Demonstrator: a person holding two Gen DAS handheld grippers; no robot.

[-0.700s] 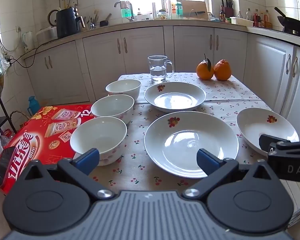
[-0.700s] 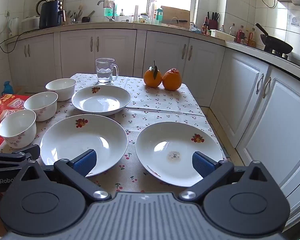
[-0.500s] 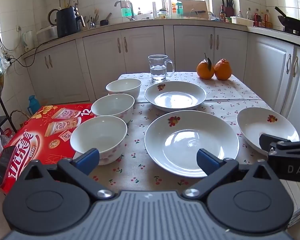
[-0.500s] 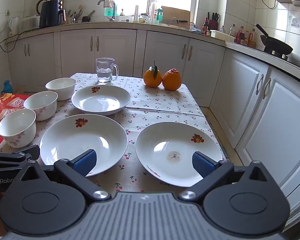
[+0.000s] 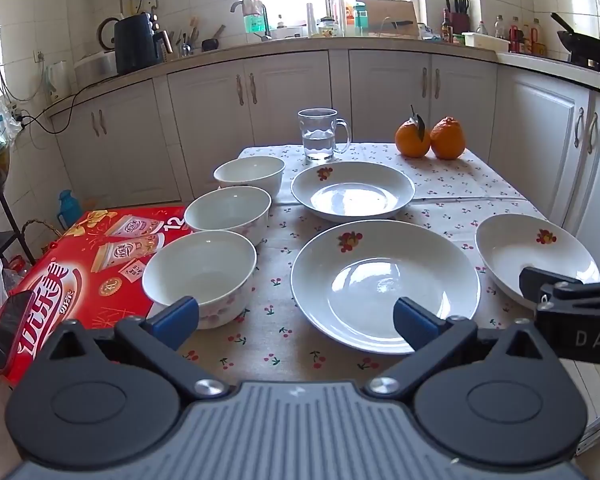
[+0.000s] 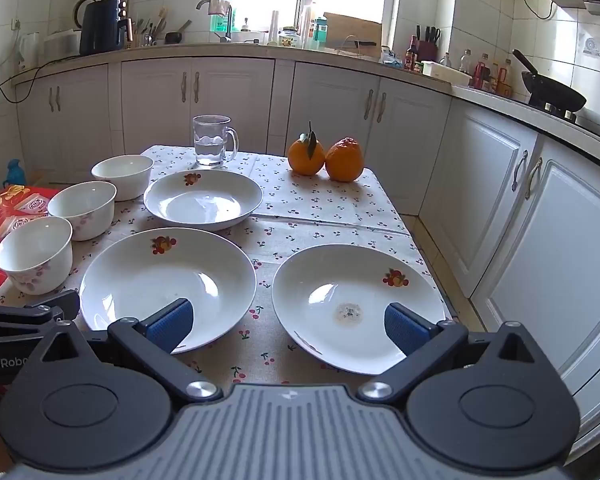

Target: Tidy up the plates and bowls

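Since nothing is stacked yet, I judge the job barely begun: three bowls [image 5: 199, 267] stand singly in a row along the left edge of the table [image 6: 332, 204], and three plates [image 6: 168, 286] lie apart on the cloth. All of it is left to gather. My left gripper [image 5: 296, 314] hangs spread wide, holding nothing, between near bowl and near plate. My right gripper [image 6: 288, 326] is likewise spread and empty, above the gap between the two near plates.

I see a glass mug [image 5: 321, 134] part full of water at the far end of the worktop [image 6: 324, 200], two oranges [image 6: 326, 156] touching each other to its right. A red carton [image 5: 72, 264] sits beside the worktop's left edge, a phone [image 5: 6, 330] lying on it.
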